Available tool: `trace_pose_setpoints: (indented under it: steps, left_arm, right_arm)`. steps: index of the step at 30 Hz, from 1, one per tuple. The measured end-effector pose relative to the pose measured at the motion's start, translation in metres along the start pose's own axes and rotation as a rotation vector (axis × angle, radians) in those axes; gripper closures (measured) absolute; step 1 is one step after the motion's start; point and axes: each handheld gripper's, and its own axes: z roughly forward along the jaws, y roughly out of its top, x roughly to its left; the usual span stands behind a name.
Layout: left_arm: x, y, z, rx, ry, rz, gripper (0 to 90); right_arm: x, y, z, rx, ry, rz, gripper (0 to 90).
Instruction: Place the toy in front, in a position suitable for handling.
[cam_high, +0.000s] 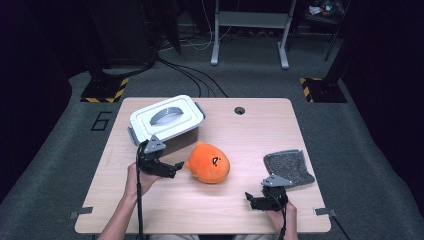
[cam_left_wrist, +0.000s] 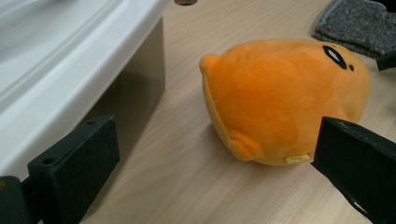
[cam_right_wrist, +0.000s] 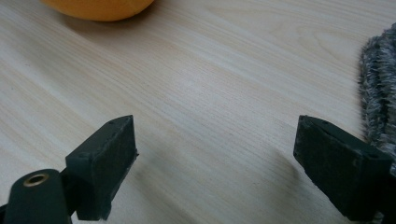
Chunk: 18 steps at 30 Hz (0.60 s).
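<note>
Both hand-held grippers' jaws apart, orange plush toy (cam_high: 209, 162) between white-lidded box (cam_high: 166, 118) and grey cloth (cam_high: 288, 168).

In the right gripper view, the orange plush toy (cam_right_wrist: 100, 8) is cut off by the top edge.

High view looks forward and down across the whole desk (cam_high: 165, 210) from above the person's side. Left gripper view sits low and close on the orange plush (cam_left_wrist: 280, 98); right gripper view skims the wood, sharing that plush and the grey cloth (cam_right_wrist: 378, 93).
</note>
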Motion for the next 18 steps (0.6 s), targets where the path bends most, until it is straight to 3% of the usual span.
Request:
trace_pose_setpoints:
  steps: [7, 13, 18]
  left_arm:
    - [-0.008, 0.0, 0.023, 0.04, -0.064, -0.014, 0.0]
    - [-0.014, 0.003, 0.046, 0.065, -0.093, -0.024, 0.8]
    - [-0.019, 0.006, 0.062, 0.104, -0.13, -0.026, 8.6]
  right_arm:
    - [0.001, 0.0, 0.001, -0.004, -0.007, -0.001, 12.2]
    - [0.001, 0.0, 0.0, -0.005, -0.005, -0.003, 12.2]
    - [0.001, 0.0, 0.0, -0.006, -0.002, -0.003, 12.3]
